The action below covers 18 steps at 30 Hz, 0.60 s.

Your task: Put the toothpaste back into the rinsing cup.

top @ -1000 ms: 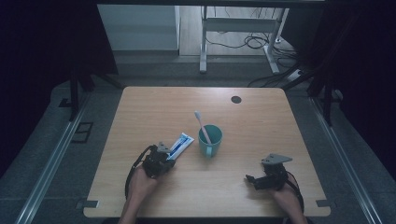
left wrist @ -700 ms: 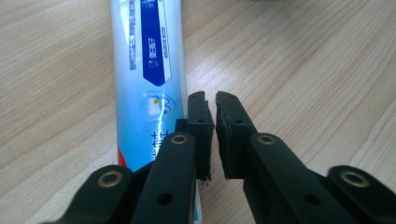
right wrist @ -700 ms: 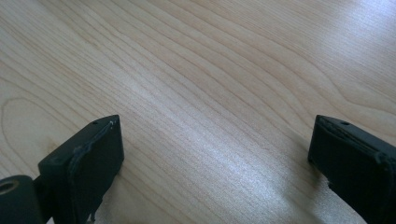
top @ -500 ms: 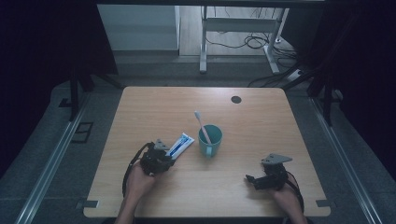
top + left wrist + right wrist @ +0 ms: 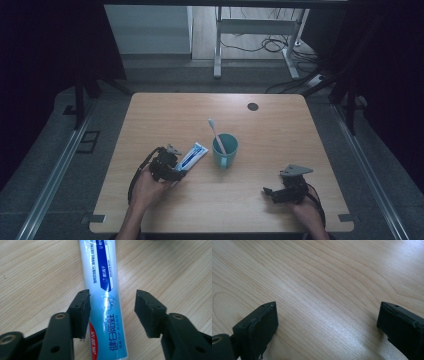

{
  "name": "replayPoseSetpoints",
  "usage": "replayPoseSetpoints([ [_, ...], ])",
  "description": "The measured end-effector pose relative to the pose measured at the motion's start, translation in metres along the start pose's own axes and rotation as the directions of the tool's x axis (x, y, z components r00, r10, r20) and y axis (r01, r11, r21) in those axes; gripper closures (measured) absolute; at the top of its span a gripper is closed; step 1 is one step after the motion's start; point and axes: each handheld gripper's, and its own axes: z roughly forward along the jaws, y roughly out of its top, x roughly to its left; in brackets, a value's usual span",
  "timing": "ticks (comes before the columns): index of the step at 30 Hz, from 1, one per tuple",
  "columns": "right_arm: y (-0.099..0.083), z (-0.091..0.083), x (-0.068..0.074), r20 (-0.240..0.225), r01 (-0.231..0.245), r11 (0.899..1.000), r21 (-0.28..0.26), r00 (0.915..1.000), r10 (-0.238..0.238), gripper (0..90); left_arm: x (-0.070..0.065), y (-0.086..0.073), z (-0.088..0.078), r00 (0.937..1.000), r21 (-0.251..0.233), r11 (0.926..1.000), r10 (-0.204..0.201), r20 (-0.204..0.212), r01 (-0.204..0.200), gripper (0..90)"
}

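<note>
A white and blue toothpaste tube (image 5: 192, 155) (image 5: 105, 290) lies flat on the wooden table (image 5: 280, 130), left of a teal cup (image 5: 225, 150) that holds a toothbrush (image 5: 216, 134). My left gripper (image 5: 177, 169) (image 5: 112, 312) straddles the tube's near end. Its jaws have just been opening and now stand open. One pad is at the tube's edge and the other is clear of it. My right gripper (image 5: 267, 192) (image 5: 327, 322) rests low over bare wood at the front right, wide open with nothing between its jaws.
A small black round spot (image 5: 253, 106) sits near the table's far edge. Bare wood stretches between the cup and the right gripper. Dark floor, cables and a metal frame leg lie beyond the far edge.
The left gripper has drawn back very slightly along the tube. The tube, cup, toothbrush and right gripper have kept their places.
</note>
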Motion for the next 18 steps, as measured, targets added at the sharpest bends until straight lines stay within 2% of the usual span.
replayPoseSetpoints([
  [3, 0.0, 0.0, 0.0, 0.0, 0.0, 1.0, 0.0, 1.0, 0.0, 3.2, 0.001, 0.005, 0.002, 1.0, 0.034, 0.9994, 0.003, -0.002, -0.003, 38.8],
  [6, 0.0, 0.0, 0.0, 0.0, 0.0, 1.0, 0.0, 1.0, 0.0, 3.2, 0.003, 0.01, 0.003, 0.9998, 0.06, 0.9981, 0.012, 0.015, -0.013, 35.1],
  [8, 0.0, 0.0, 0.0, 0.0, 0.001, 1.0, 0.0, 1.0, -0.001, 3.2, 0.004, 0.014, 0.004, 0.9998, 0.084, 0.9964, 0.013, 0.015, -0.014, 35.2],
  [14, 0.0, 0.0, 0.0, 0.0, 0.002, 1.0, 0.0, 1.0, -0.002, 3.2, 0.005, 0.027, 0.01, 0.9998, 0.159, 0.987, 0.018, 0.008, -0.019, 35.2],
  [18, 0.0, 0.0, 0.0, 0.001, 0.002, 1.0, 0.0, 1.0, -0.002, 3.2, 0.005, 0.034, 0.016, 0.9998, 0.214, 0.9767, 0.02, 0.01, -0.021, 35.1],
])
